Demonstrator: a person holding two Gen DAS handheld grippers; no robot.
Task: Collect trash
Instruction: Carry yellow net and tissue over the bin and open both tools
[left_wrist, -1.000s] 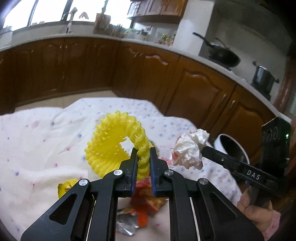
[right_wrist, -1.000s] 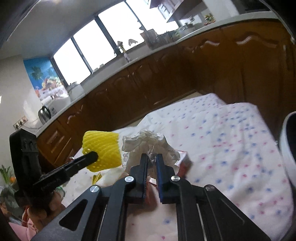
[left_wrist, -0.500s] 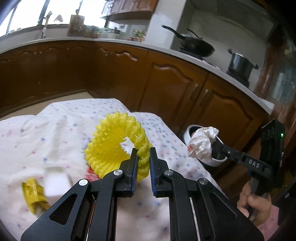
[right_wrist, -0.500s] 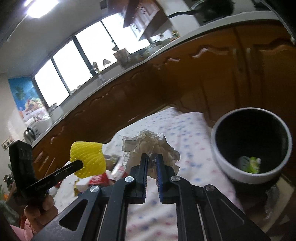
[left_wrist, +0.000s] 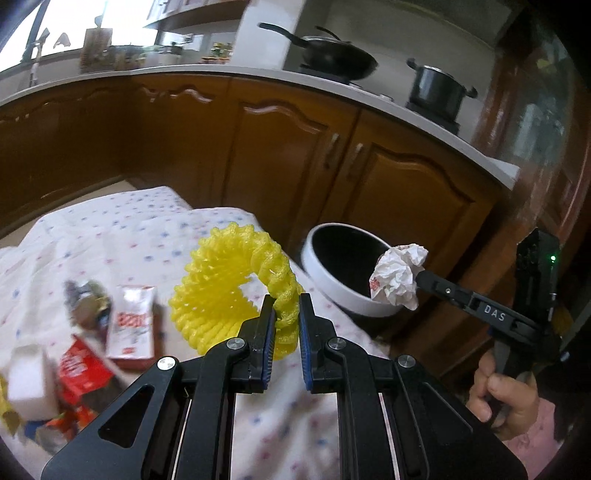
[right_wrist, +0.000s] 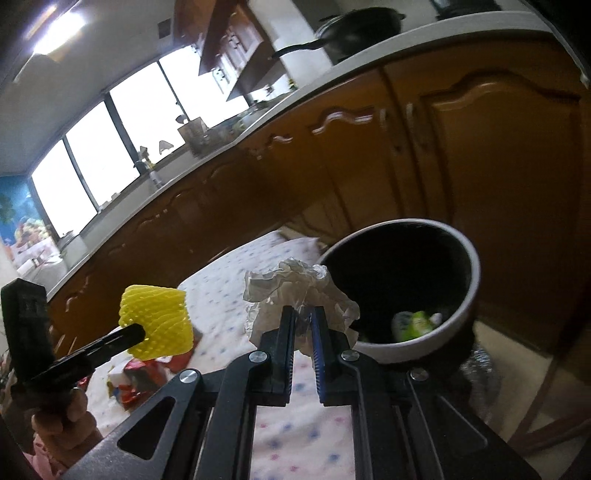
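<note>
We hold two pieces of trash above the desk (left_wrist: 122, 225), which is draped in a white cloth with small coloured dots, and we take the round white bin with a black interior (right_wrist: 463, 314) as our landmark. The left gripper (left_wrist: 283, 321) has its fingers clamped on the rim of a yellow foam fruit-net sleeve (left_wrist: 229, 291), a soft, ribbed, open-mesh ring that yields where it is pinched; it hangs beside the bin, on the desk side and short of the rim. The right gripper (right_wrist: 303, 328) has its fingers pressed together on a crumpled white paper wrapper (right_wrist: 295, 291), thin, creased and partly translucent, which sits at the near edge of the bin's mouth. The step in hand, as we judge it, is the carry to the bin and the drop. To do it well, we should bring each piece fully over the dark opening before parting the fingers, since both are light and may drift or cling to the pads; the springy sleeve may bounce off the smooth rim if let go low on the edge. A green-and-white scrap (right_wrist: 415, 323) already lies inside the bin. On the desk, farther from the bin than the sleeve, remain a red-and-white carton (left_wrist: 133, 325), a red packet (left_wrist: 83, 373) and crinkled foil (left_wrist: 86, 302).
</note>
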